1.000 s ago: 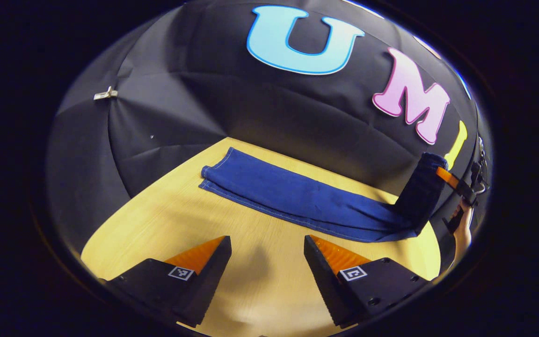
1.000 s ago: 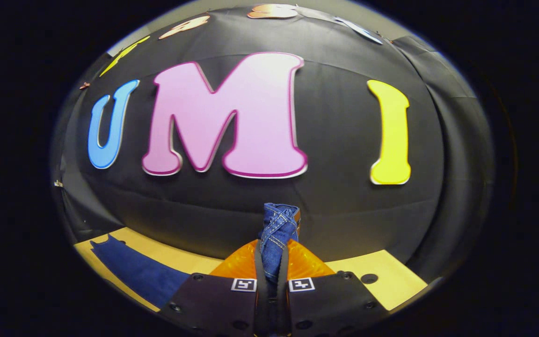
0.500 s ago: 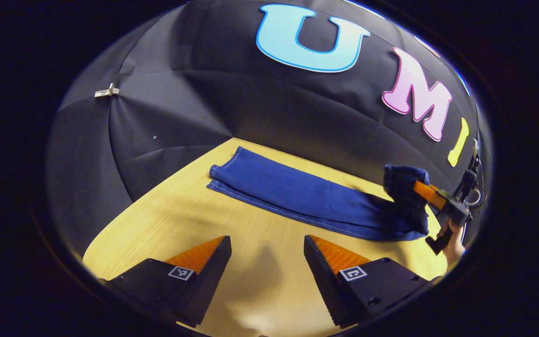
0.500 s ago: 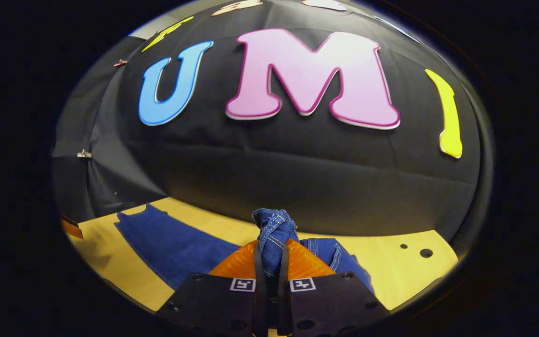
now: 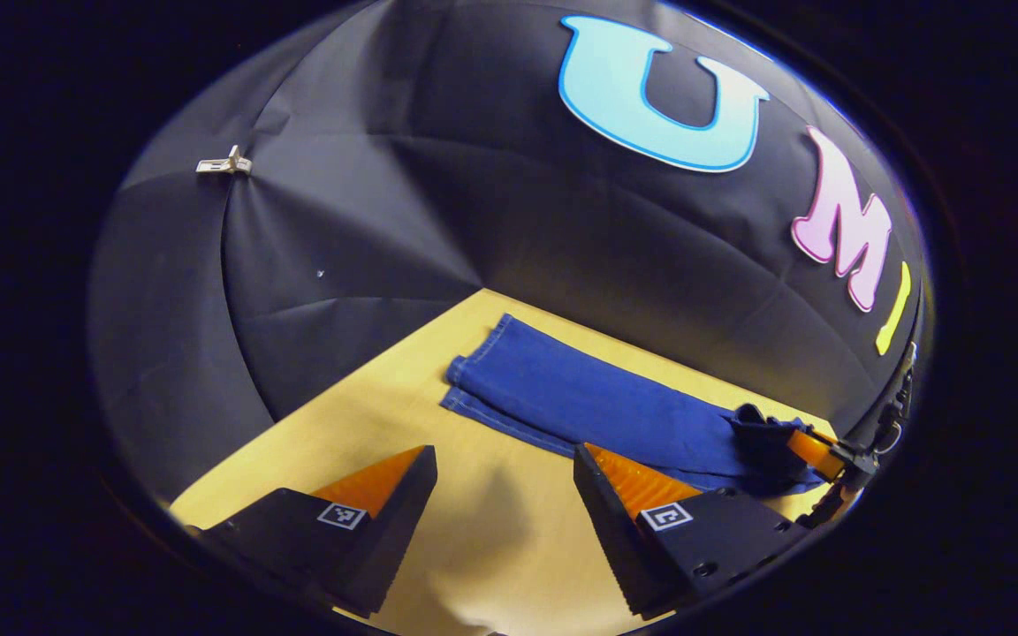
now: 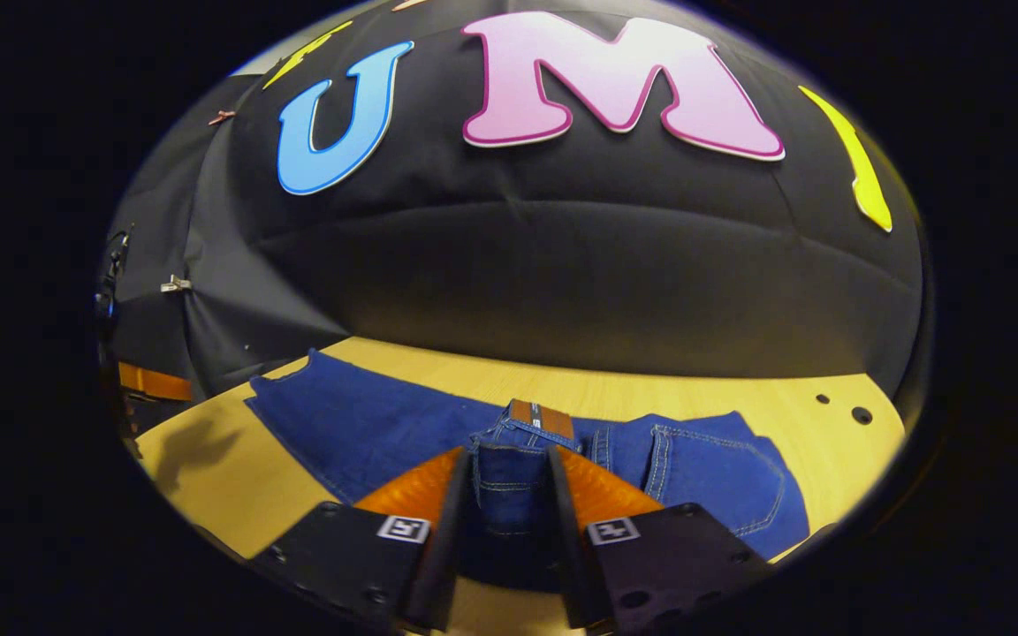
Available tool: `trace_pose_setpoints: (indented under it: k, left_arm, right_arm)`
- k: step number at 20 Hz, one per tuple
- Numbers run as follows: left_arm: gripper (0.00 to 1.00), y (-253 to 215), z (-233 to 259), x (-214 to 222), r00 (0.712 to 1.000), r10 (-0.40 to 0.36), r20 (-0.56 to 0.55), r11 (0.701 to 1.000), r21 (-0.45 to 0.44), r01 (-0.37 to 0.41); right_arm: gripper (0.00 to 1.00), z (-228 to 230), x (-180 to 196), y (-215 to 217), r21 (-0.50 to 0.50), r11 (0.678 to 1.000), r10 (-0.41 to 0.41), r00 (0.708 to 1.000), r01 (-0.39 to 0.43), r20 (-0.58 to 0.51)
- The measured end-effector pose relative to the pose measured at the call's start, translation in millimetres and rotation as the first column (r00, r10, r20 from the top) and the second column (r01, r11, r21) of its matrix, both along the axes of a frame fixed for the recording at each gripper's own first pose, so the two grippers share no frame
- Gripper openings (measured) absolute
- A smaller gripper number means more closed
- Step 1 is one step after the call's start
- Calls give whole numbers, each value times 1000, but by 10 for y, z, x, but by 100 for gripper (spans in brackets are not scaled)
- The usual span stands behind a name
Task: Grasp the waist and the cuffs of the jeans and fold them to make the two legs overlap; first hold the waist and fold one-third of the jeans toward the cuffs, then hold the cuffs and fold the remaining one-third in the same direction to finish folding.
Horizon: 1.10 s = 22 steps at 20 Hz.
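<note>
Blue jeans (image 5: 597, 411) lie in a long strip on the wooden table (image 5: 341, 415), legs overlapped, cuffs (image 5: 474, 371) at the far left end. My right gripper (image 6: 509, 455) holds the bunched waist (image 6: 509, 486) between its fingers, low over the jeans; the denim fills the gap and touches both fingers. The folded-over seat with a back pocket (image 6: 703, 468) lies flat to its right. In the left gripper view the right gripper (image 5: 814, 446) sits at the jeans' right end. My left gripper (image 5: 502, 450) hovers open above bare table in front of the jeans, nothing between its fingers.
The black cloth wall (image 5: 474, 221) closes in the table right behind the jeans. A metal clip (image 5: 224, 163) is pinned to it at the left. Two small holes (image 6: 858, 413) mark the table's right end. The left gripper (image 6: 147, 384) shows at the far left of the right gripper view.
The right gripper has come down from mid-air and leftward, laying the waist end onto the legs. Its fingers now stand wider apart. The left gripper has turned slightly left, still open.
</note>
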<state>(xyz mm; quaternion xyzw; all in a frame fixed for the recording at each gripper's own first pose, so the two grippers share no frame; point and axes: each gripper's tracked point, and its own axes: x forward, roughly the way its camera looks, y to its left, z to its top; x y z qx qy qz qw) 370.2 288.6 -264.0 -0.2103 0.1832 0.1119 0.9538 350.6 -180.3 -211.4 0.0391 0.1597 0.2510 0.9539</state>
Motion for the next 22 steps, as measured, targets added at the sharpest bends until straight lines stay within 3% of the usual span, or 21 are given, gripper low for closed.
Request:
trace_pose_setpoints:
  k: [1, 4, 5, 6, 9, 13, 15, 20, 21, 22]
  left_arm:
    - [97, 82, -59, 97, 1000, 13, -14, 1000, -4, -13]
    - [97, 252, -127, 446, 998, 54, -31, 998, 23, -53]
    - [97, 282, -142, 564, 998, 51, -30, 998, 44, -49]
    - [97, 303, -151, 685, 998, 48, -36, 997, 66, -45]
    - [97, 430, -230, 996, 994, 81, -72, 990, 118, -72]
    - [97, 530, -429, 1228, 984, 118, -133, 991, 74, -108]
    - [97, 544, -548, 1294, 979, 111, -173, 993, 58, -103]
    - [98, 483, -417, 1311, 967, 98, -233, 984, 166, -59]
    - [98, 455, -381, 1345, 968, 90, -232, 987, 152, -55]
    - [89, 387, -435, 1367, 966, 84, -244, 988, 150, -48]
  right_arm:
    - [67, -57, -30, 13, -10, 1000, 15, 1000, -15, -20]
    - [79, 62, -265, -49, -53, 997, 49, 999, -50, -18]
    - [96, 147, -338, -137, -64, 997, 52, 999, -53, -12]
    - [100, 209, -351, -202, -61, 997, 49, 999, -49, -1]
    - [100, 383, -478, -499, -17, 1000, 9, 1000, -9, -1]
    - [99, 303, -643, -913, 5, 999, -48, 997, 49, -54]
    - [100, 170, -681, -1094, 0, 997, -78, 993, 78, -91]
    - [100, -117, -756, -1343, 4, 992, -125, 975, 128, -184]
    - [100, -138, -755, -1357, 12, 991, -131, 972, 136, -195]
    - [99, -154, -757, -1365, 18, 990, -135, 970, 142, -203]
